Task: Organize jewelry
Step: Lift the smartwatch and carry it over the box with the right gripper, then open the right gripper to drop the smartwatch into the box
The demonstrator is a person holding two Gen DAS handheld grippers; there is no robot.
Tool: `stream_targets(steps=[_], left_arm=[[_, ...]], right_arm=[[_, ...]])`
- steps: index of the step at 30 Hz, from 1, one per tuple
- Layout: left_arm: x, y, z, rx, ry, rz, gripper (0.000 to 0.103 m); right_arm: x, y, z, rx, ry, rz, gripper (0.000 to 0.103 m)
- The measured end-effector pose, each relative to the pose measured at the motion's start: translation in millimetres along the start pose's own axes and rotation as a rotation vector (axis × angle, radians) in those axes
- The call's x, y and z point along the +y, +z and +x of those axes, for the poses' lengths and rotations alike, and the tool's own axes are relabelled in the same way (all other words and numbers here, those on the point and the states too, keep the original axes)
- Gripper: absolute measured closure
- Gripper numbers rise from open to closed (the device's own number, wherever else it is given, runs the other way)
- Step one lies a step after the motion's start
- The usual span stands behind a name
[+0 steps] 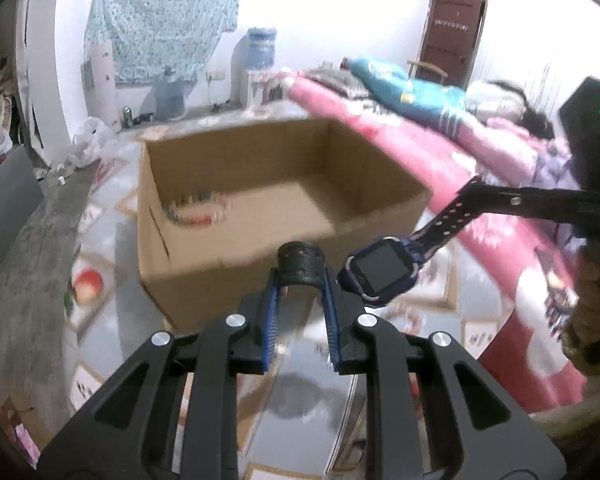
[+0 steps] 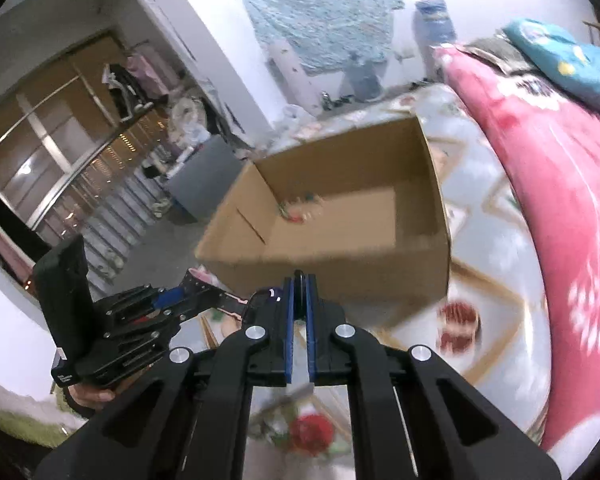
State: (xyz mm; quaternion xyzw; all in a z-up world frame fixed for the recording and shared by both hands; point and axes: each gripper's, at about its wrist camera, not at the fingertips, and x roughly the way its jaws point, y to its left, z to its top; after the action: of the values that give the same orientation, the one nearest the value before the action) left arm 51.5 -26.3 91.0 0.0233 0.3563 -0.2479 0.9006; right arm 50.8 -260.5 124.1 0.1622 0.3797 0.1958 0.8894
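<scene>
The left gripper [image 1: 300, 280] is clamping one black strap end [image 1: 300, 266] of a smartwatch [image 1: 380, 270]; the right gripper [image 2: 299, 288] is pinching the other strap end, jaws nearly closed. The watch is hanging between them, face tilted upward, its long axis running sideways, in front of the open cardboard box [image 1: 204, 240].

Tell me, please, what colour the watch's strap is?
The strap is dark navy with pinkish holes, clearest in the left wrist view.
</scene>
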Motion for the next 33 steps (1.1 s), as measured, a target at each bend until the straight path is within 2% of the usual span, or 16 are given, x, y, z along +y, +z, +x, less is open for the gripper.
stream_targets(steps=[2, 5, 8, 11, 18, 21, 22, 23, 24, 25, 29, 33], left_arm=[[7, 18, 1, -0.001, -0.015, -0.019, 0.084], [23, 46, 14, 0.04, -0.026, -0.077, 0.084], [38, 71, 40, 0.086, -0.016, -0.104, 0.084], [52, 93, 83, 0.175, 0.01, -0.121, 0.084], [69, 108, 177, 0.368, 0.07, -0.143, 0.084], [71, 110, 202, 0.422, 0.112, -0.141, 0.079], [72, 111, 208, 0.448, 0.109, -0.146, 0.075], [73, 113, 210, 0.455, 0.119, -0.145, 0.07], [73, 114, 210, 0.456, 0.143, -0.138, 0.056], [73, 114, 210, 0.454, 0.159, -0.127, 0.052], [74, 113, 205, 0.456, 0.142, -0.13, 0.048], [75, 116, 188, 0.395, 0.14, -0.139, 0.048]], right_arm=[[-4, 25, 10, 0.022, 0.03, 0.004, 0.098], [-14, 58, 31, 0.067, 0.055, 0.021, 0.098], [-27, 96, 68, 0.127, 0.034, 0.018, 0.098], [-37, 123, 109, 0.193, -0.016, -0.002, 0.098], [-64, 147, 193, 0.309, -0.143, -0.067, 0.098], [-76, 151, 216, 0.337, -0.182, -0.073, 0.098], [-81, 152, 223, 0.348, -0.194, -0.068, 0.098], [-86, 153, 228, 0.36, -0.207, -0.055, 0.097], [-89, 154, 231, 0.364, -0.218, -0.047, 0.097], [-90, 155, 233, 0.361, -0.213, -0.048, 0.096], [-86, 161, 232, 0.341, -0.241, -0.071, 0.092], [-87, 164, 222, 0.304, -0.239, -0.069, 0.09]])
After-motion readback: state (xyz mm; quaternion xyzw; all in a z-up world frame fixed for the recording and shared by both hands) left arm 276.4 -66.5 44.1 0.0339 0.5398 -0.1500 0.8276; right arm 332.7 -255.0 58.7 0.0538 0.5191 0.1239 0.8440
